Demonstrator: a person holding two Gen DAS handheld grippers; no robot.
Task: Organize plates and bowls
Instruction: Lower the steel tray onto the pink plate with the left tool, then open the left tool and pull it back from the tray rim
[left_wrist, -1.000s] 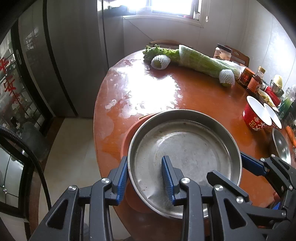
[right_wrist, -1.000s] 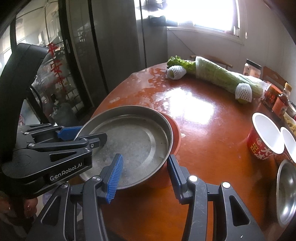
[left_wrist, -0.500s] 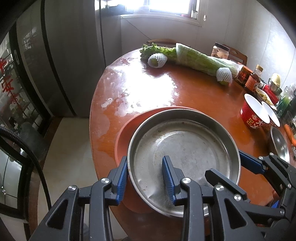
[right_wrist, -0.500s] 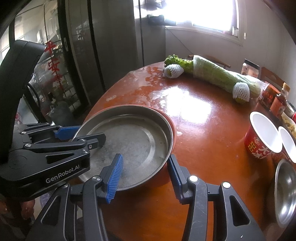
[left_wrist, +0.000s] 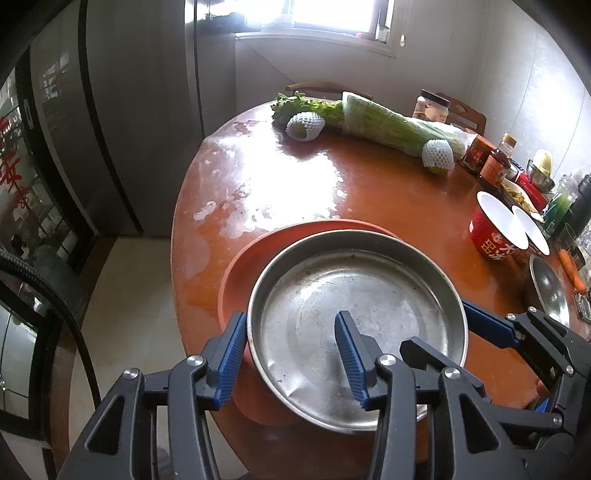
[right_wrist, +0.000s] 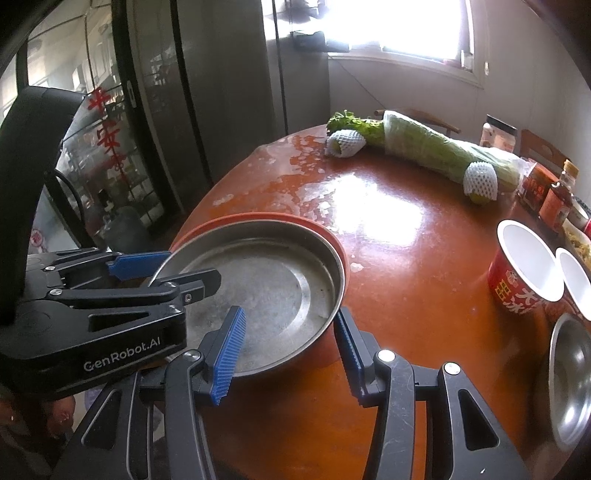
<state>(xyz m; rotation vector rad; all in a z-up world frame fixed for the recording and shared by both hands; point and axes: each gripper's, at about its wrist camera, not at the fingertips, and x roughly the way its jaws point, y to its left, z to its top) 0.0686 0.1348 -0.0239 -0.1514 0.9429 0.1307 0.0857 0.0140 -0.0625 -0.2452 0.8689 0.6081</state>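
Note:
A round steel plate (left_wrist: 354, 295) sits stacked on an orange plate (left_wrist: 240, 273) at the near edge of the round red-brown table (left_wrist: 388, 192). My left gripper (left_wrist: 291, 354) straddles the steel plate's near-left rim, jaws wide apart, one finger outside and one inside. My right gripper (right_wrist: 288, 347) straddles the near-right rim of the same steel plate (right_wrist: 266, 288) above the orange plate (right_wrist: 325, 236), jaws also wide apart. The left gripper (right_wrist: 162, 269) also shows in the right wrist view, the right gripper (left_wrist: 443, 328) in the left.
A red paper cup (right_wrist: 524, 269) with a second white-lined cup beside it and a steel bowl (right_wrist: 569, 373) stand at the right. Wrapped greens (left_wrist: 388, 122), two netted fruits (left_wrist: 304, 125) and jars (left_wrist: 495, 162) line the far side. The table's edge is close below the grippers.
The steel plate has slid over the orange plate, so more orange rim now shows at its far and left sides. Both grippers have kept their places astride the rim.

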